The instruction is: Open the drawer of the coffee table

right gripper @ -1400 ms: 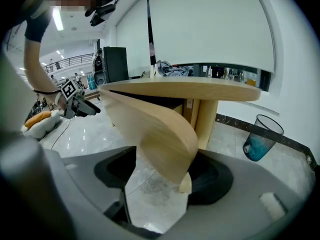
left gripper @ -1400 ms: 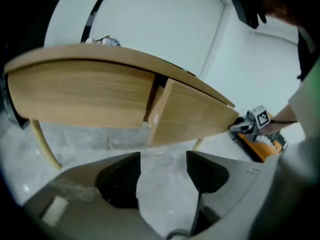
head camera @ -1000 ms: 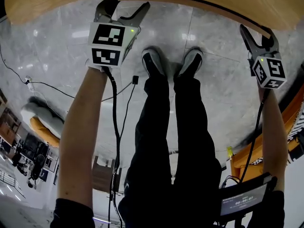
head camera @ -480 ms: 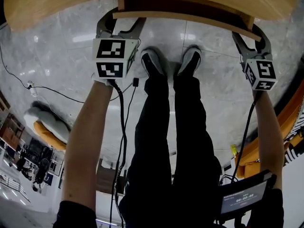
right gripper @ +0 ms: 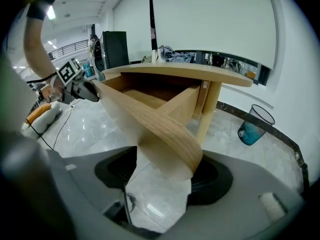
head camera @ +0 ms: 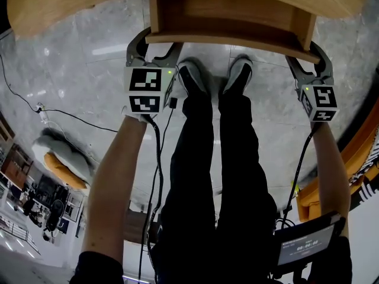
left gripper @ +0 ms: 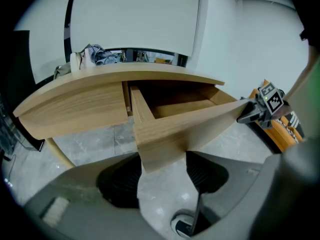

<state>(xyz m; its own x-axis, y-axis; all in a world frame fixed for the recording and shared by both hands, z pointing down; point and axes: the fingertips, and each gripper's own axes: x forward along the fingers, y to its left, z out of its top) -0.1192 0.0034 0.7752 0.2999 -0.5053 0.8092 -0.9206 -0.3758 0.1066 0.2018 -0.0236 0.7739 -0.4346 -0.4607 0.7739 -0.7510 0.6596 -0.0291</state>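
The wooden coffee table (head camera: 71, 5) spans the top of the head view. Its drawer (head camera: 228, 16) stands pulled partway out, and the inside looks empty. My left gripper (head camera: 153, 47) is shut on the left end of the drawer front (head camera: 231, 39); my right gripper (head camera: 308, 49) is shut on its right end. In the left gripper view, the front's corner (left gripper: 165, 144) sits between the pads of the left gripper (left gripper: 162, 166). In the right gripper view, the rounded end of the front (right gripper: 170, 149) sits in the right gripper (right gripper: 162, 171).
The person's legs and shoes (head camera: 213, 78) stand just before the drawer, between my arms. A cable (head camera: 59, 111) lies on the marble floor at left. A blue bin (right gripper: 252, 124) stands beyond a table leg (right gripper: 207, 109). Crumpled things (left gripper: 97, 56) lie on the tabletop.
The drawer has slid out from under the tabletop toward the person. Both grippers have come back with its front and kept their hold.
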